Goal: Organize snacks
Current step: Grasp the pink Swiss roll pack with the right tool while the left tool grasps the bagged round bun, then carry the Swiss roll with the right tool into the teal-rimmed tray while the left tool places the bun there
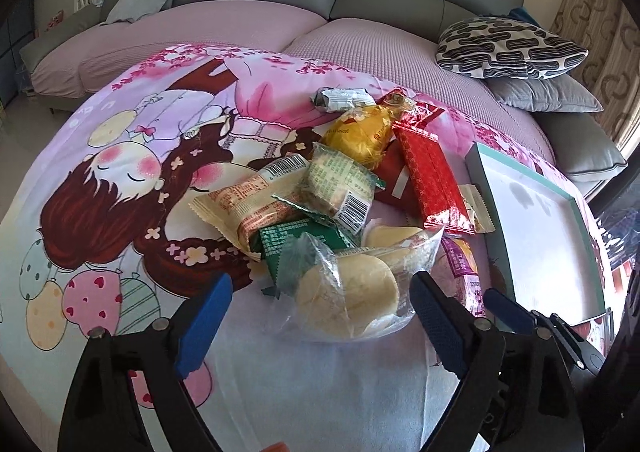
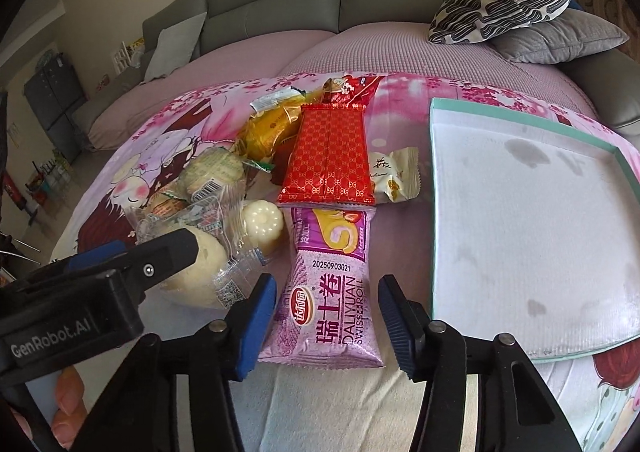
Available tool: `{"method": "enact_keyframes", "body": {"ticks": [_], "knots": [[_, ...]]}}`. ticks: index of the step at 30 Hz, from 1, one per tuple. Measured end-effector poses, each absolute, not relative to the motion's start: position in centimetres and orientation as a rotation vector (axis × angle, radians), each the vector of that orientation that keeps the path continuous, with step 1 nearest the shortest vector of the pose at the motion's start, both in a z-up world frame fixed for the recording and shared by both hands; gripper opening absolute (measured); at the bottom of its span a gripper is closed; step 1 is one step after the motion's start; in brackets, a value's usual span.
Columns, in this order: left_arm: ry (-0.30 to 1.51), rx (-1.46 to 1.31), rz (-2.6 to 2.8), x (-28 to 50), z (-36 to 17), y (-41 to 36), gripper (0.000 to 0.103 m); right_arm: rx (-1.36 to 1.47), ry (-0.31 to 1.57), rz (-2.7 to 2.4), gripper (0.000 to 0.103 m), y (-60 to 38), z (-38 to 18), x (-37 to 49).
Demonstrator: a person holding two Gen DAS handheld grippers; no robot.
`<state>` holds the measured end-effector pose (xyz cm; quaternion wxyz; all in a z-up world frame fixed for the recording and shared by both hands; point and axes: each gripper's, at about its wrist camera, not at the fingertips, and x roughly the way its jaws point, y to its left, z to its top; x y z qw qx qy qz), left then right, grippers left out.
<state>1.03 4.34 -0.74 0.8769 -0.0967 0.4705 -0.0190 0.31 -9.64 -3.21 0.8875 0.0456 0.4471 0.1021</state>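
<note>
**Soft packets, open grippers, a waiting tray**

Left wrist view: the left gripper [image 1: 322, 310] is spread wide, its blue pads flanking a clear bag of pale round cakes [image 1: 352, 288] without visibly touching it. The bag lies at the near edge of a loose pile of snacks [image 1: 320, 188] on a cartoon-print blanket [image 1: 120, 156]. It looks light, crinkly and slippery, and the cakes inside are probably soft and easily crushed; a gentle pinch on the gathered film, not across the cakes, seems wiser.

Right wrist view: the right gripper [image 2: 327, 322] also stands spread, one finger on each side of the near end of a purple Swiss roll packet [image 2: 330, 284], apart from it. The packet lies lengthwise just left of the teal-rimmed tray [image 2: 434, 188], whose white floor is bare. It is likely light, puffy and slick, with a squashable cake inside, so the flat crimped end seam offers the safest hold. A red foil packet [image 2: 330, 152] overlaps its far end and may drag along.
</note>
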Motion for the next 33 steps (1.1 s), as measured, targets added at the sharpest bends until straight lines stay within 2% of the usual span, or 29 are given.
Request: {"method": "enact_keyframes", "body": {"ticks": [3, 5, 9, 11, 15, 21, 33], "knots": [[1.007, -0.204, -0.063, 1.3, -1.5, 3.8, 0.088, 0.101, 0.951, 0.221, 0.052, -9.5, -3.8, 0.6], [1.017, -0.224, -0.096, 1.5, -1.8, 3.6, 0.079, 0.092, 0.956, 0.216, 0.051, -9.3, -4.0, 0.7], [1.023, -0.221, -0.093, 1.5, -2.0, 3.4, 0.077, 0.082, 0.957, 0.213, 0.051, -9.2, -4.1, 0.8], [1.024, -0.233, -0.105, 1.5, -2.1, 3.4, 0.073, 0.073, 0.960, 0.209, 0.051, -9.0, -4.3, 0.8], [1.023, -0.235, -0.107, 1.5, -2.1, 3.3, 0.070, 0.052, 0.961, 0.207, 0.051, -8.6, -4.4, 1.0], [1.022, -0.241, -0.114, 1.5, -2.0, 3.4, 0.067, 0.083, 0.951, 0.222, 0.043, -9.1, -4.1, 0.9], [0.998, -0.222, -0.117, 1.1, -1.1, 3.5, 0.065, 0.134, 0.900, 0.250, 0.042, -9.9, -2.7, -0.2]]}}
